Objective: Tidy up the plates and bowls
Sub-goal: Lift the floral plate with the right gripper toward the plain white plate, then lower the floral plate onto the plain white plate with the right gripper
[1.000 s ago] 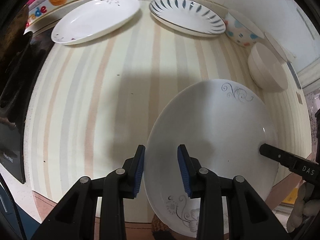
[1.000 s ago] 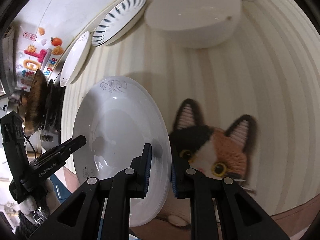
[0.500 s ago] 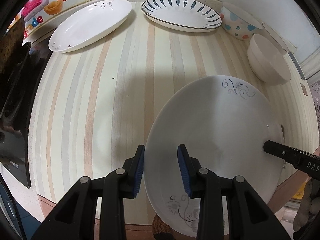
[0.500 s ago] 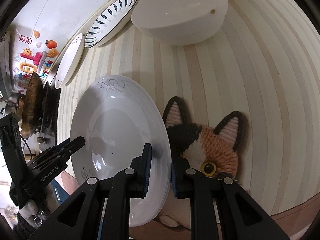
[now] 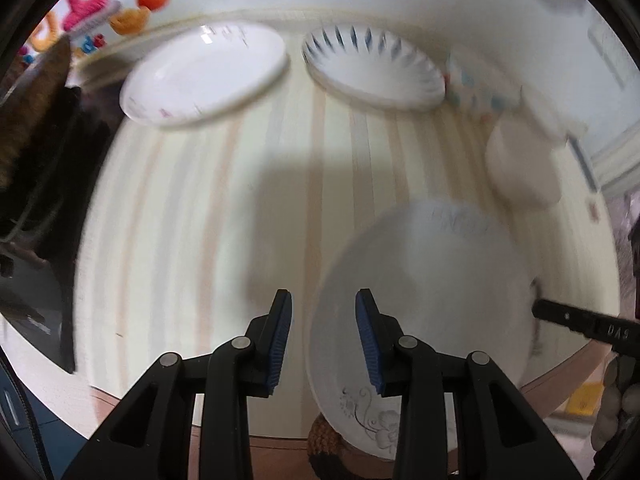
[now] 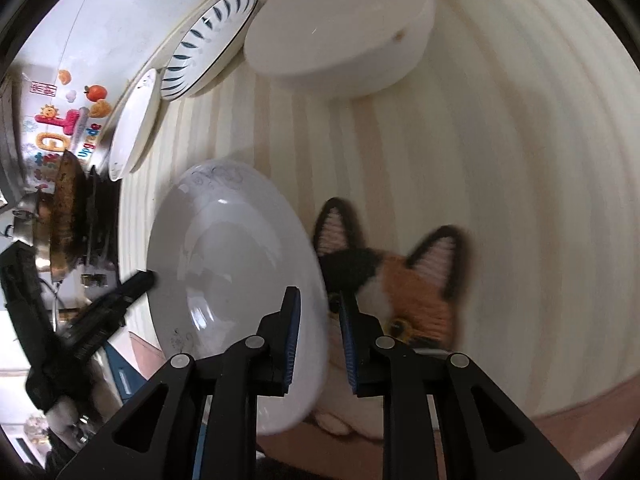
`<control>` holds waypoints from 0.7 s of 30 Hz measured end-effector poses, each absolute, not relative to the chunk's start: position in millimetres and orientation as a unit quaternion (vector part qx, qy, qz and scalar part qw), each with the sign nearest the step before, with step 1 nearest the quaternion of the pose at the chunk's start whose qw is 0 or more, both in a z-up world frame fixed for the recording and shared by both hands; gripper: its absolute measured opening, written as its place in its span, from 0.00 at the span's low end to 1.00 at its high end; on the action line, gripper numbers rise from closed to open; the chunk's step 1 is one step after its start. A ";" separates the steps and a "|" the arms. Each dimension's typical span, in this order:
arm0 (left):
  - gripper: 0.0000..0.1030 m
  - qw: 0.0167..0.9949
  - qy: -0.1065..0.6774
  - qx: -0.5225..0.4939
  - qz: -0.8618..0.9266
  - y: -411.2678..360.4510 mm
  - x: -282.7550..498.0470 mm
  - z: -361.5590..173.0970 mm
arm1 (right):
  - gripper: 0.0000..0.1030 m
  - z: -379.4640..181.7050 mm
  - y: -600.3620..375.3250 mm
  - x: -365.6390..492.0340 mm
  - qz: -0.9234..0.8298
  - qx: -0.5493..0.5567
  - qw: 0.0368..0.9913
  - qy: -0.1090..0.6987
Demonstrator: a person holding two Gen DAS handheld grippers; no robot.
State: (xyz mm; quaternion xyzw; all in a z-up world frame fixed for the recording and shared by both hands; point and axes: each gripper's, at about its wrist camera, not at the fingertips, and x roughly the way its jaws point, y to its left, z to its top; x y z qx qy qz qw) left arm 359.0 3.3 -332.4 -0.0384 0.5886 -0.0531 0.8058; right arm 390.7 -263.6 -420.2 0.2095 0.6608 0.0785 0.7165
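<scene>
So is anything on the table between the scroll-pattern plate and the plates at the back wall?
Nothing visible: only bare striped tablecloth lies between the scroll-pattern plate and the plain white plate and blue-petal plate. The white bowl sits off to the right.

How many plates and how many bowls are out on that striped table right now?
Plates: 3, the scroll-pattern plate, plain white plate, blue-leaf plate.
Bowls: 2, the dotted bowl, white bowl.
Total: 5.

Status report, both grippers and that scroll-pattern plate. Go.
Right gripper shut on scroll plate rim. Left gripper open, straddling opposite rim. Cat mat under plate.
</scene>
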 end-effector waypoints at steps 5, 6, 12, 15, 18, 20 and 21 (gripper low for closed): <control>0.38 0.836 0.543 -0.078 -0.013 41.4 393.4 -294.4 | 0.37 -362.3 -236.3 422.8 0.113 0.158 0.752 0.630; 0.38 0.839 0.537 -0.084 0.003 52.3 407.0 -294.0 | 0.41 -349.4 -219.4 442.1 0.137 0.158 0.760 0.615; 0.38 0.829 0.537 -0.126 0.094 110.8 464.3 -318.4 | 0.46 -333.3 -125.6 567.5 0.225 0.139 0.778 0.570; 0.38 0.820 0.540 -0.138 0.133 129.5 481.2 -330.9 | 0.45 -342.3 -84.4 624.0 0.241 0.104 0.787 0.559; 0.38 0.808 0.547 -0.153 0.157 142.9 492.9 -345.0 | 0.45 -363.5 -44.1 679.8 0.244 0.065 0.790 0.559; 0.38 0.799 0.554 -0.158 0.172 148.8 498.4 -354.1 | 0.45 -381.9 -18.6 710.4 0.248 0.044 0.788 0.562; 0.38 0.793 0.560 -0.158 0.181 151.8 502.0 -359.7 | 0.45 -387.9 -9.8 721.6 0.246 0.037 0.790 0.560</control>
